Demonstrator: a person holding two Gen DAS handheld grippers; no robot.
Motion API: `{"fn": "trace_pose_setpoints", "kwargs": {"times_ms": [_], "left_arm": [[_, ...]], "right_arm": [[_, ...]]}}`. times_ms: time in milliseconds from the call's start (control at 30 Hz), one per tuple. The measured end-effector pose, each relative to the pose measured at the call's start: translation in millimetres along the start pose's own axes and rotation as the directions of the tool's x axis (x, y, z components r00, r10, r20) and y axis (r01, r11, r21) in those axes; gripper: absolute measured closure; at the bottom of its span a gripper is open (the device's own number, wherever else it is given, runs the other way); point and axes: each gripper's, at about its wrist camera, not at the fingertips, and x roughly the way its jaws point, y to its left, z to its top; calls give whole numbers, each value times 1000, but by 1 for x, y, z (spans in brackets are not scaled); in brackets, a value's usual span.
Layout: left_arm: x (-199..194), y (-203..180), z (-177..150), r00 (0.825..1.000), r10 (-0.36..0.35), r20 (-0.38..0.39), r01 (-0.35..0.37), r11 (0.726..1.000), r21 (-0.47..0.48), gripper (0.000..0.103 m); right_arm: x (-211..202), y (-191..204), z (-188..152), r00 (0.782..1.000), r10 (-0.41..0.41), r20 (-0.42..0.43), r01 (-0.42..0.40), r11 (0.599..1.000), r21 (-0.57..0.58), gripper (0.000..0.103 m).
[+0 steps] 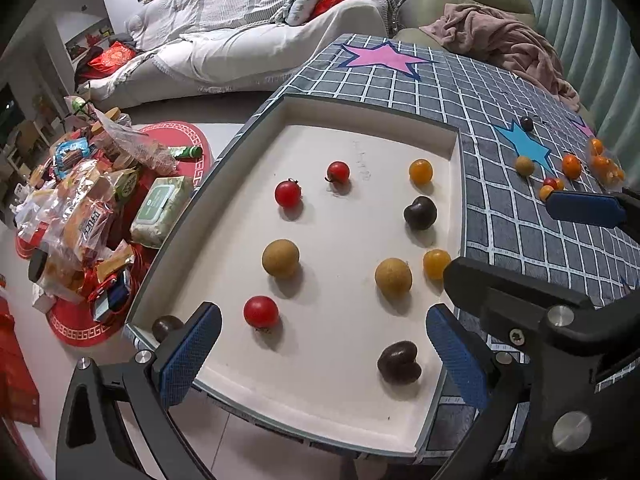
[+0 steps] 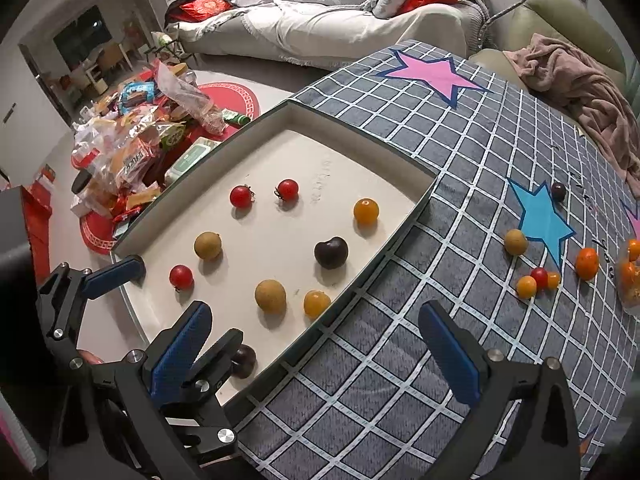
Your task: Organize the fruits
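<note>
Here the left gripper [image 1: 324, 354] hangs over the near edge of the white tray [image 1: 372, 114], its blue fingers [image 1: 191, 354] spread wide with nothing between them. The right gripper [image 2: 316, 354] is spread wide too, empty, above the checked cloth [image 2: 400, 360] just beside the tray's right wall.

Fruit lies scattered in the tray, none touching. Two red tomatoes [image 1: 288, 193] sit toward the far edge, with an orange tomato [image 1: 421, 171] near the far right corner. A dark plum [image 1: 420, 213] lies close to the right wall; another orange tomato [image 1: 437, 263] lies nearer along that wall, just beside a tan longan [image 1: 393, 276]. A second tan longan [image 1: 281, 258] sits toward the left side, and a third red tomato [image 1: 261, 311] lies near the front. Another dark plum [image 1: 399, 361] rests by the near right corner, and a small dark fruit [image 1: 166, 326] sits at the near left corner, partly hidden by a finger.

On the cloth, well apart from the tray, more fruit waits by the blue star [image 2: 542, 218]: a longan [image 2: 515, 242], a dark fruit [image 2: 558, 191], a small cluster of red and orange tomatoes [image 2: 538, 280] and an orange fruit [image 2: 587, 263].
</note>
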Motion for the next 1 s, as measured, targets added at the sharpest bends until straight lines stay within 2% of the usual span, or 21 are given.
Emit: {"fn": "trace_pose_setpoints", "kwargs": {"times_ms": [267,767,1000], "left_arm": [[0,0,-8,999,-3,-42,3,1000,10,0],[-1,-1,-25,997,-8,-78,9,1000,8,0],[-5,-6,-32,997,-14,-71,16,1000,24,0]], "right_arm": [[7,5,-7,997,-56,-55,55,998,-23,0],[5,9,-18,996,-58,-70,57,998,-25,0],[2,11,-28,995,-61,-73,60,998,-21,0]]}}
